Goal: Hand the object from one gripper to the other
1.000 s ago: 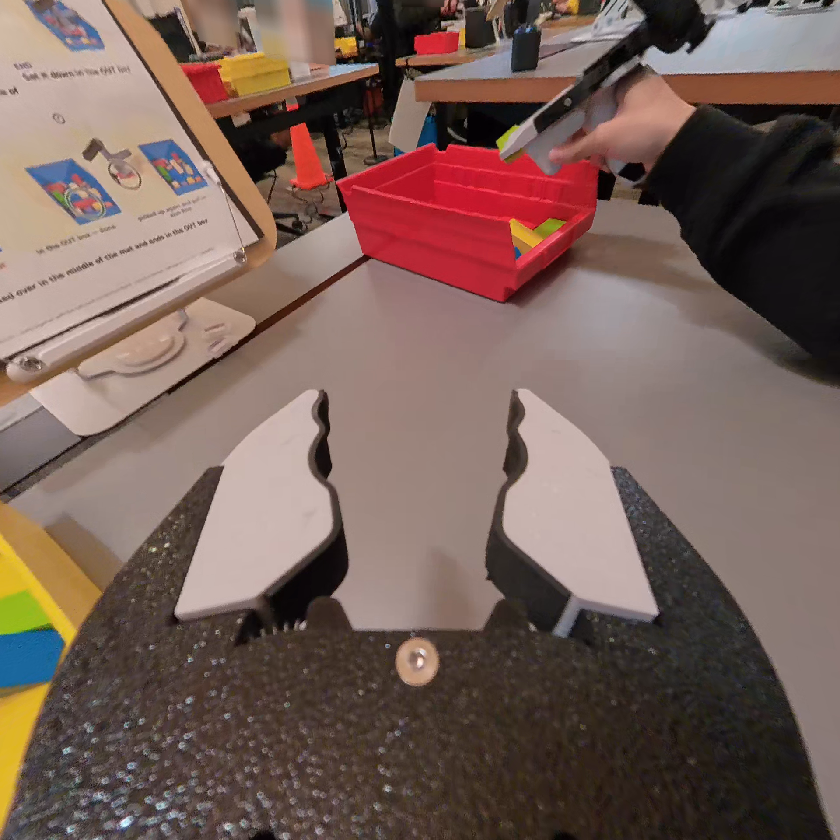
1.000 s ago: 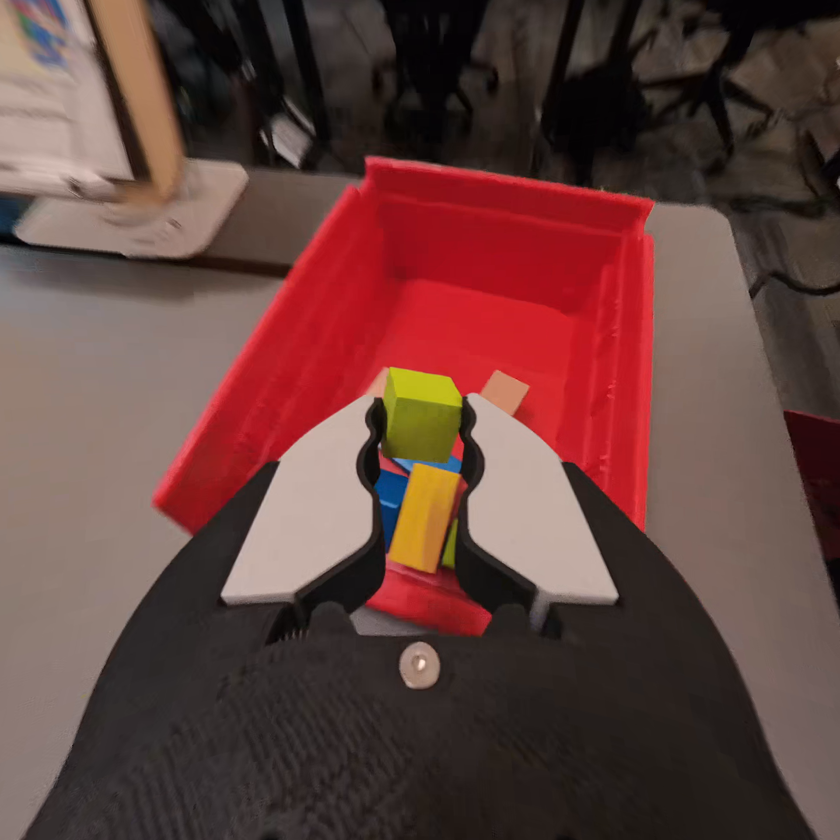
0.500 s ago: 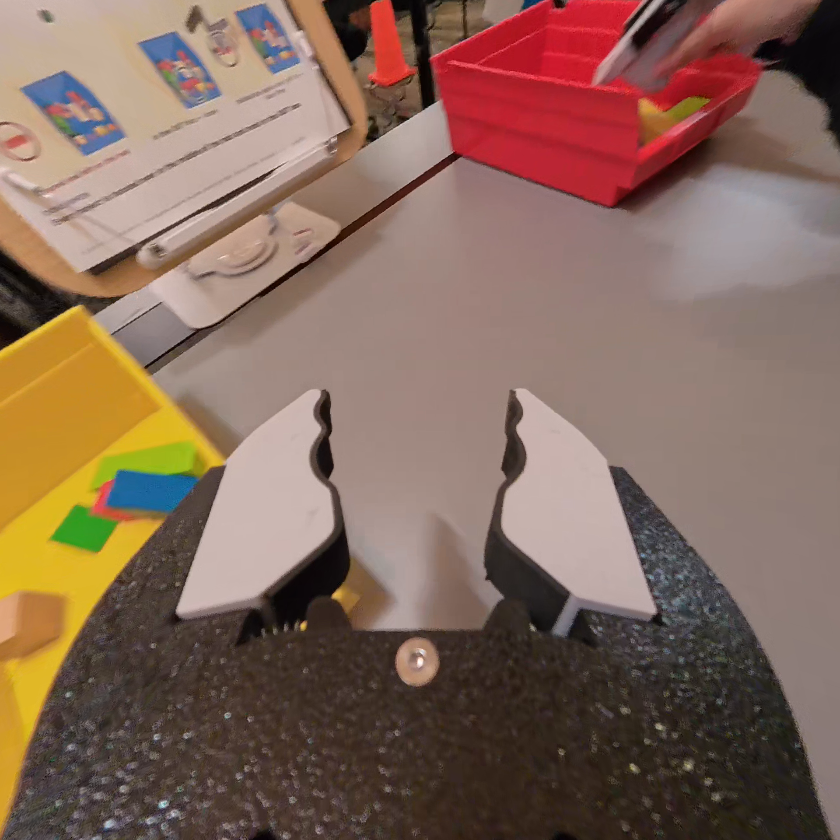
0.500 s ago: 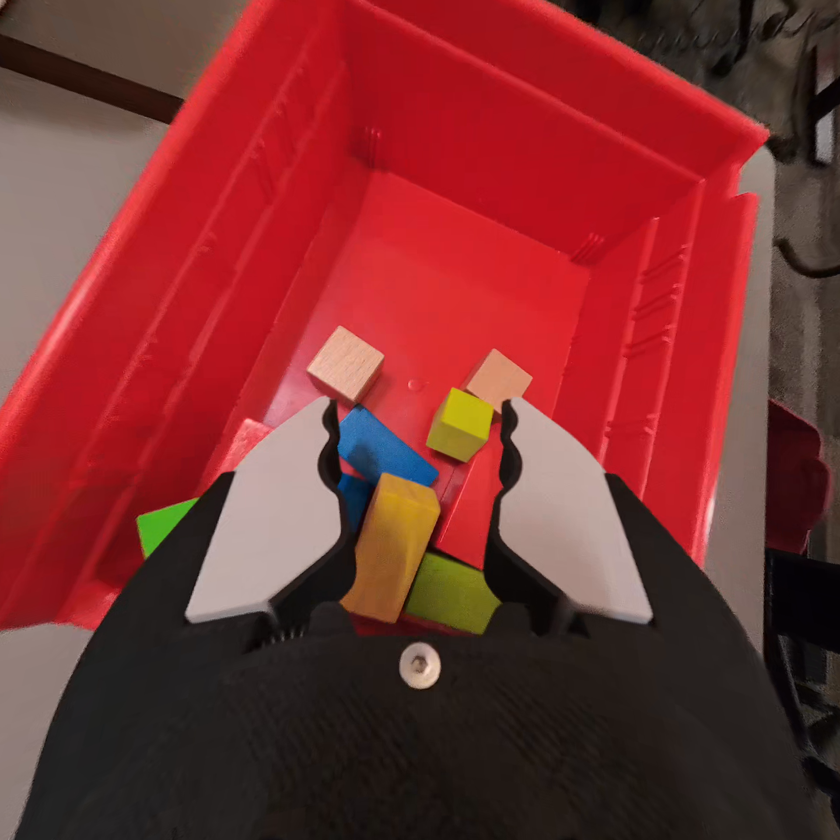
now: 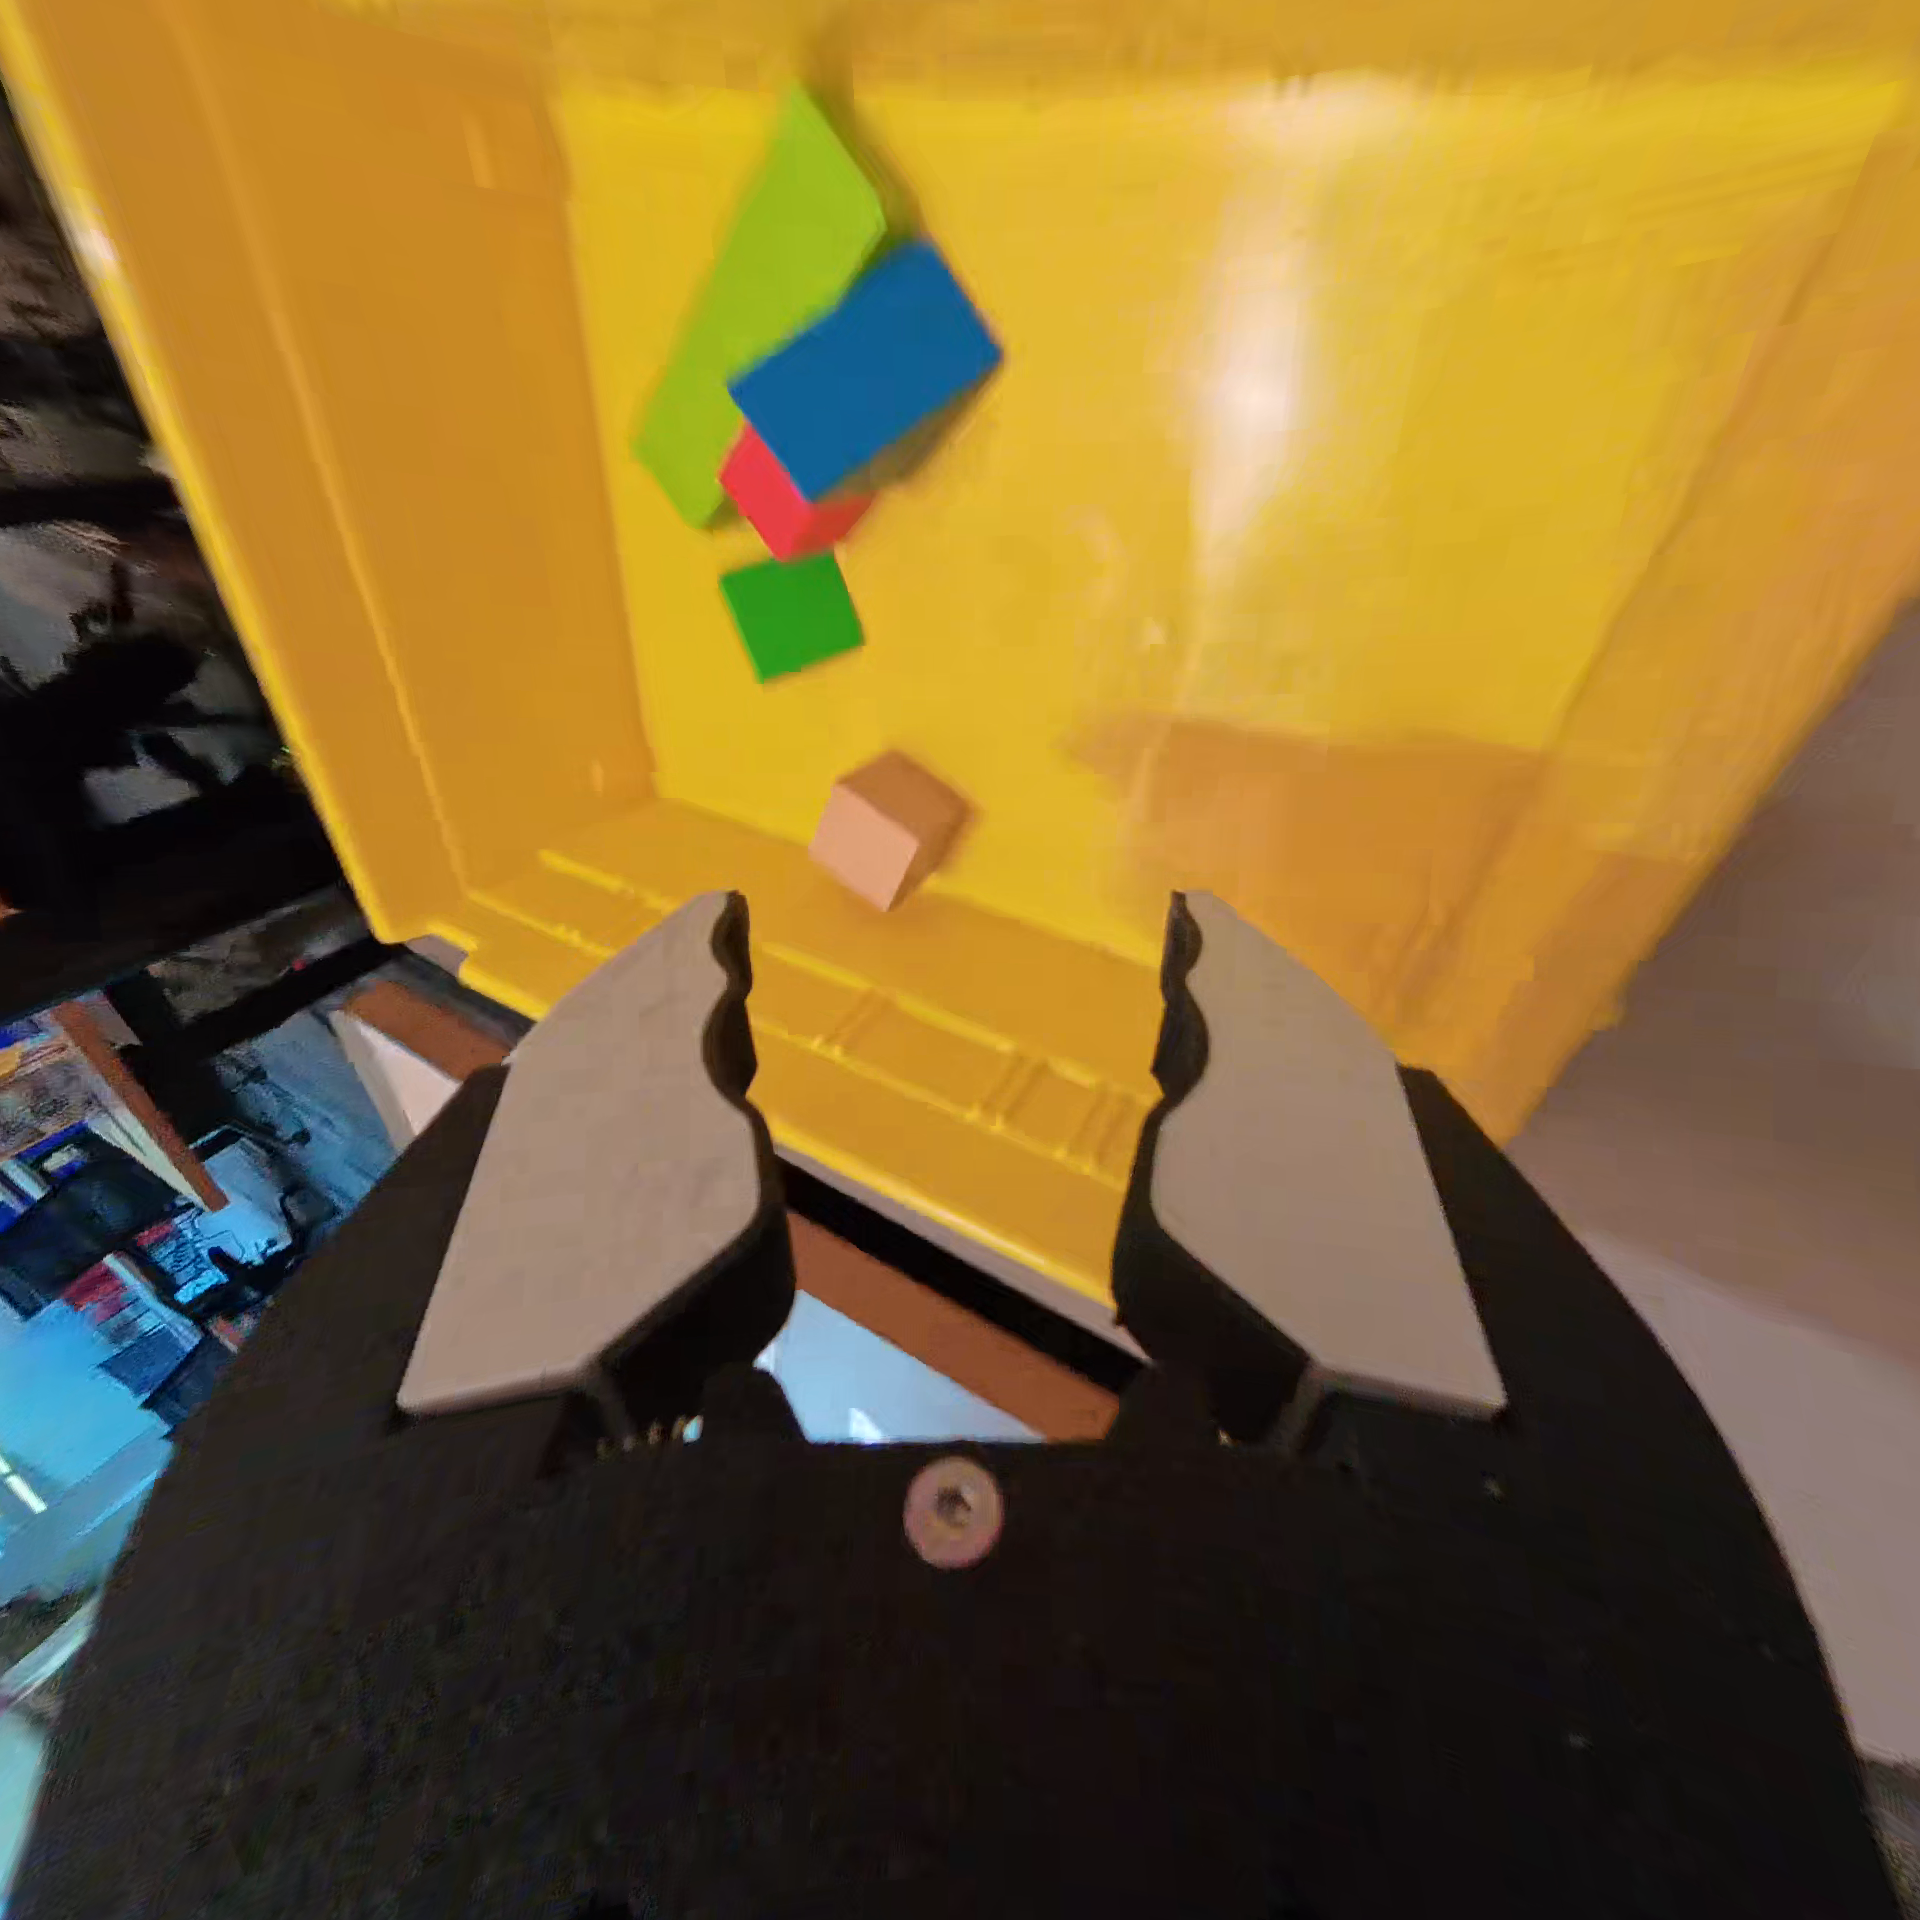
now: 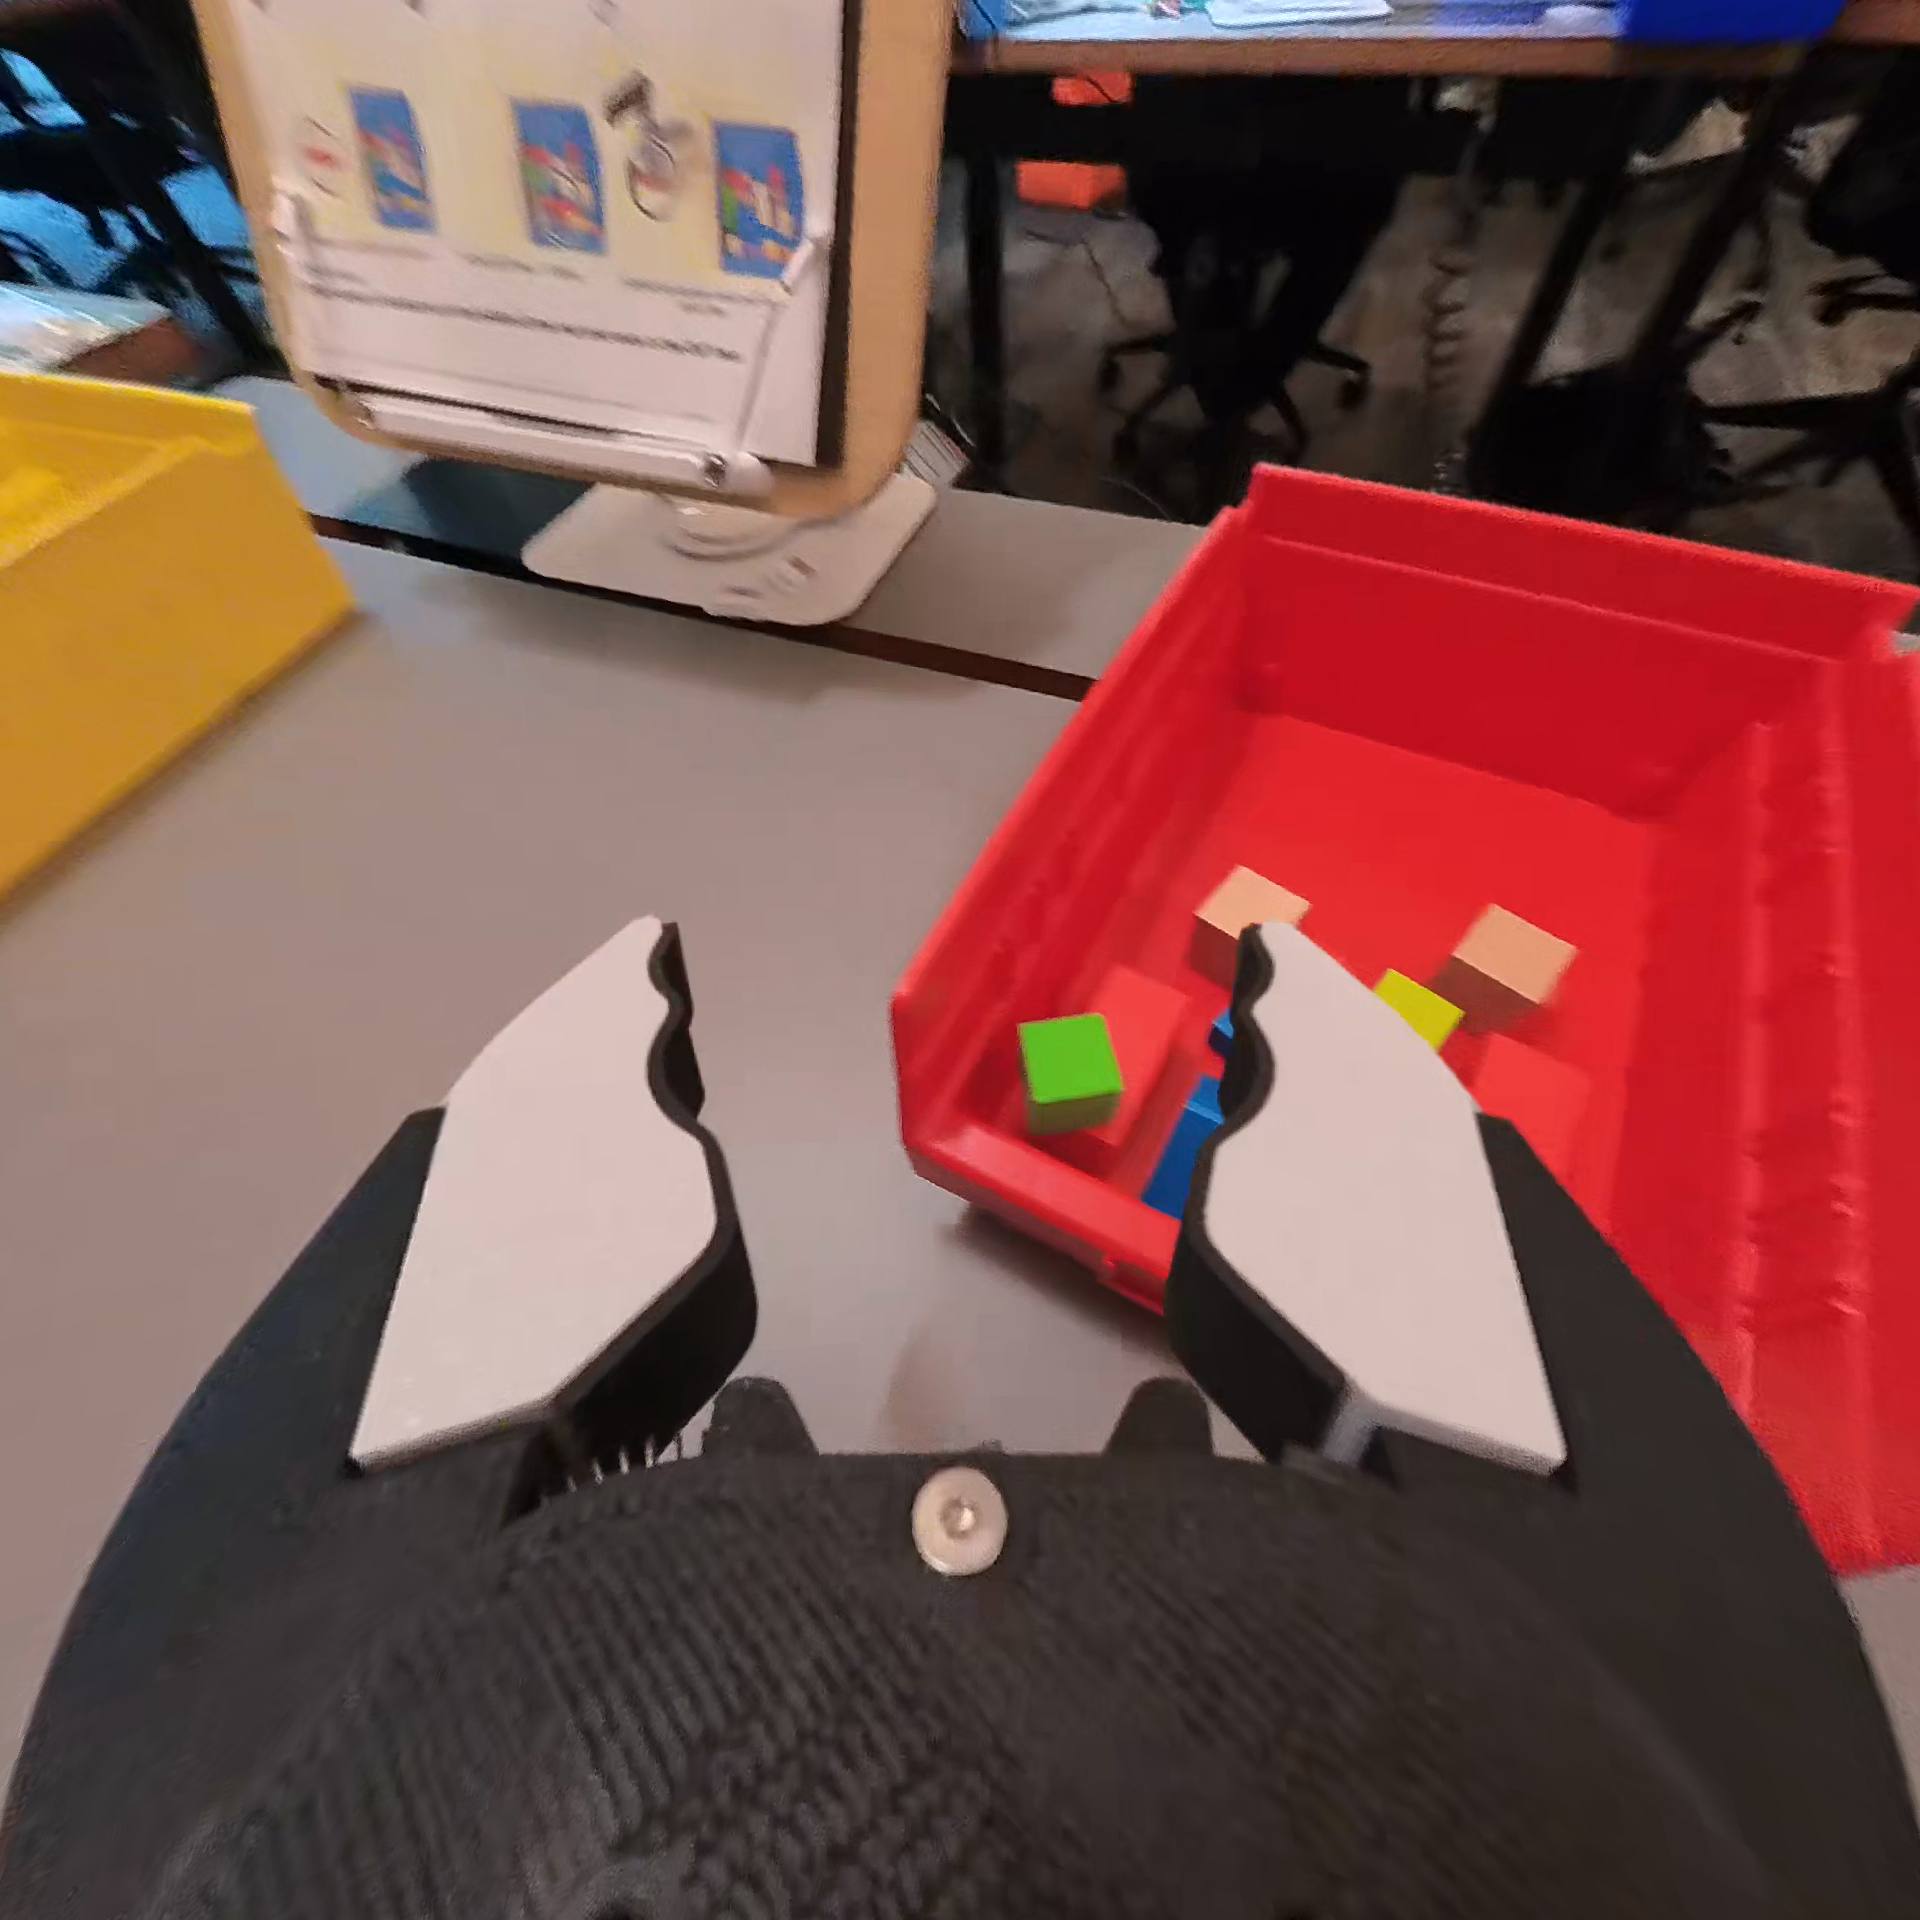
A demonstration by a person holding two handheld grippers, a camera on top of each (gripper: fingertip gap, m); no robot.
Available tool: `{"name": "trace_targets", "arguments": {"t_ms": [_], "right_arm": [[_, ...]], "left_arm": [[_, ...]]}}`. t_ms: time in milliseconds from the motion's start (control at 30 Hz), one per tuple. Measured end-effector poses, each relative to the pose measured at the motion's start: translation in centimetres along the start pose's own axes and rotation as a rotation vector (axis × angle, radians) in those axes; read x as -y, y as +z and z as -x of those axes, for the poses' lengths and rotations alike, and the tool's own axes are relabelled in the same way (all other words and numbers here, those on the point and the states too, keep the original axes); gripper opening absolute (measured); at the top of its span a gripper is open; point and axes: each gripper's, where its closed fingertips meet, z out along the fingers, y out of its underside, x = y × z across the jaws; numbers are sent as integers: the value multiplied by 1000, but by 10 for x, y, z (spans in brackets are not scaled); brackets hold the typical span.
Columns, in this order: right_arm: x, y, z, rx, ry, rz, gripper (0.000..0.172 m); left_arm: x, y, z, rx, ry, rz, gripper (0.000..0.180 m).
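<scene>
My left gripper (image 5: 956, 914) is open and empty above the near wall of the yellow bin (image 5: 1351, 520). In that bin lie a tan wooden cube (image 5: 883, 831), a dark green block (image 5: 792, 615), a red block (image 5: 779, 499), a blue block (image 5: 868, 369) and a light green block (image 5: 769, 291). My right gripper (image 6: 956, 945) is open and empty above the grey table (image 6: 468, 831), left of the red bin (image 6: 1455, 831). The red bin holds a yellow-green cube (image 6: 1418, 1006), a green cube (image 6: 1070, 1070), two tan cubes (image 6: 1247, 904) and blue blocks (image 6: 1195, 1132).
A clipboard stand with a picture sheet (image 6: 561, 239) stands at the table's far edge between the bins. The yellow bin's corner (image 6: 135, 603) shows at the left of the right wrist view. Other tables and chairs stand beyond.
My right gripper let the yellow-green cube go into the red bin, opened wide and drew back to the left. My left gripper swung left, from the table to over the yellow bin.
</scene>
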Motion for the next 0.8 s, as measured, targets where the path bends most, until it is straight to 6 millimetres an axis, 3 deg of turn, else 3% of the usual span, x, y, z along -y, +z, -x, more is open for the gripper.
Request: {"name": "trace_targets", "arguments": {"t_ms": [33,133,333,600,800], "right_arm": [[5,-1,4,9,8,-23,99],[20,-4,21,67,9,-112,98],[24,2,51,203,21,-139,97],[20,6,48,198,15,-136,97],[15,10,47,200,18,-118,96]], "left_arm": [[-7,10,1,-31,29,47,75],[-21,37,4,-102,105,139,71],[-33,72,13,-192,193,287,65],[-43,99,26,-211,243,397,57],[-49,106,24,-216,259,487,39]]}}
